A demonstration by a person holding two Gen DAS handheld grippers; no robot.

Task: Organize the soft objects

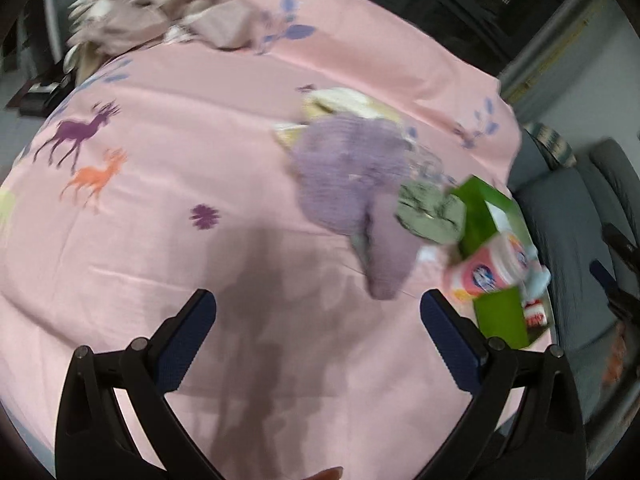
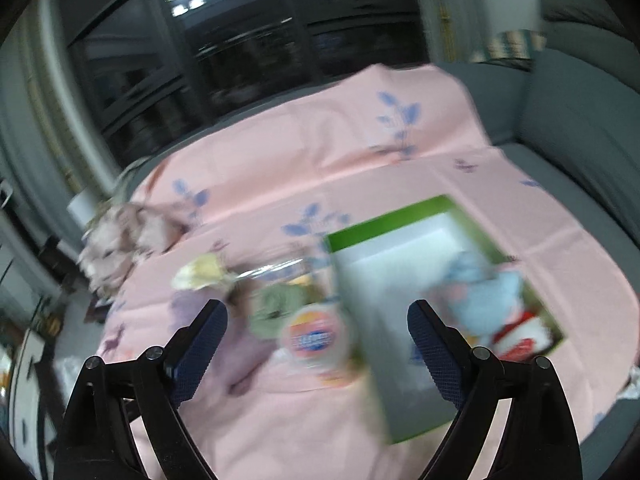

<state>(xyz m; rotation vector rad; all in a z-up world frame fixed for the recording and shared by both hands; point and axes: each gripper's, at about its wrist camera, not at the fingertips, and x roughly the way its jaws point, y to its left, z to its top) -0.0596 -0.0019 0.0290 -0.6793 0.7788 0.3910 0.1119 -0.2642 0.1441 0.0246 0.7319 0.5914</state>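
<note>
A pink sheet (image 1: 208, 128) printed with deer and blue leaves covers the work surface, with a grey sofa (image 2: 576, 128) along its far and right sides and dark glazed cabinets (image 2: 240, 52) behind. Both views are blurred. The left gripper (image 1: 318, 312) hangs over bare sheet, its jaws spread wide with nothing between them; its shadow falls on the cloth below. Ahead of it and to the right lies a heap of soft goods: a purple knit (image 1: 352, 176) on top, a pale yellow cloth (image 1: 340, 100) behind it, and an olive cloth (image 1: 430, 210) touching the knit's right edge. Just beside the olive cloth stands a green box (image 1: 486, 216) at the sheet's right edge, open at the top, with a round pink-labelled pack (image 1: 494, 270) against its near side. A crumpled beige garment (image 1: 160, 16) lies well apart at the far left corner. The right gripper (image 2: 318, 316) also stands with jaws spread wide and empty, held above the box's near left wall. From this side the box (image 2: 384, 224) shows a white lining; a light blue soft item (image 2: 484, 300) and something red and white (image 2: 520, 340) lie inside at its right end. The pack (image 2: 316, 338) sits outside the box, against its left wall, with the olive cloth (image 2: 272, 308) touching it and the knit (image 2: 240, 348) further left.
</note>
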